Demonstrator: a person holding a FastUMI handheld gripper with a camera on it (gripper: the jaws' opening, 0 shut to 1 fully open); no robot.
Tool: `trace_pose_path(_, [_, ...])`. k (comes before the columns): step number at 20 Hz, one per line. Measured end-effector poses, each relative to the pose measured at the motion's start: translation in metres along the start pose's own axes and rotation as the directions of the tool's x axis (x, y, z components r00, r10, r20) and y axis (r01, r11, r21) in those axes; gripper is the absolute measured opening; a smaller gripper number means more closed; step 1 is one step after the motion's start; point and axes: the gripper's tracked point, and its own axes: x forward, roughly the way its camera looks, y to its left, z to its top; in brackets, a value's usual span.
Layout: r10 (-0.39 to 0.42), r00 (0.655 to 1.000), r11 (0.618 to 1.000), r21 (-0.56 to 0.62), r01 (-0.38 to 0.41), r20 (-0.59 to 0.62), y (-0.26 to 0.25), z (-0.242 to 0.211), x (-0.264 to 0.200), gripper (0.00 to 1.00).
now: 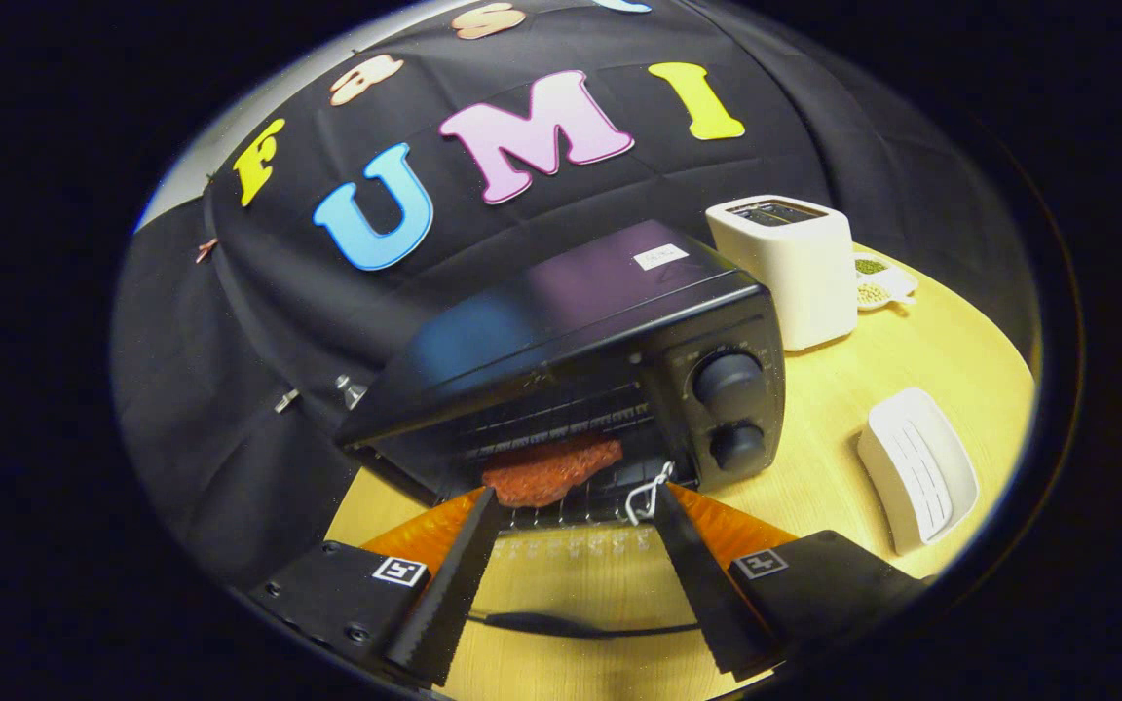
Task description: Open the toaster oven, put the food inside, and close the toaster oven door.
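Pale wood desk [921, 389] w/ rounded edge, backed by black cloth booth wall [259, 321] that drapes down to desk level behind and to the left of the appliances. Black toaster oven [610, 360] sits mid-desk, tilted in the fisheye view; door is open and folded down, its glass [561, 560] lying flat btwn the claw fingers w/ wood showing through. Two round knobs [729, 378] stacked on the oven's right panel. Food, a reddish flat meat patty [551, 469], rests on the wire rack [610, 497] inside the oven mouth, just ahead of the fingertips. Claw [576, 501] is spread wide apart, gripping nothing; fingertips sit either side of the rack front, left tip close to the patty's edge, contact unclear. Behind oven on the right: white slot toaster [790, 273], then a small white dish [880, 282] w/ greenish contents. Nearer, right of the oven, a white ribbed tray-like item [916, 469] lies on the wood, well apart from the oven.
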Motion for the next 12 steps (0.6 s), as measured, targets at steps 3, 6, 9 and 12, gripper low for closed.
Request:
trace_pose_path(3, [-0.033,0.997,0.999,-0.037,0.030,-0.068,0.009,-0.020,-0.022,0.98])
trace_pose_path(6, [-0.068,0.990,0.994,-0.099,0.056,-0.121,0.016,-0.041,-0.037,0.98])
trace_pose_path(9, [-0.081,0.983,0.990,-0.127,0.061,-0.166,0.022,-0.062,-0.045,0.98])
trace_pose_path(12, [-0.094,0.970,0.986,-0.158,0.059,-0.224,0.028,-0.084,-0.051,0.98])
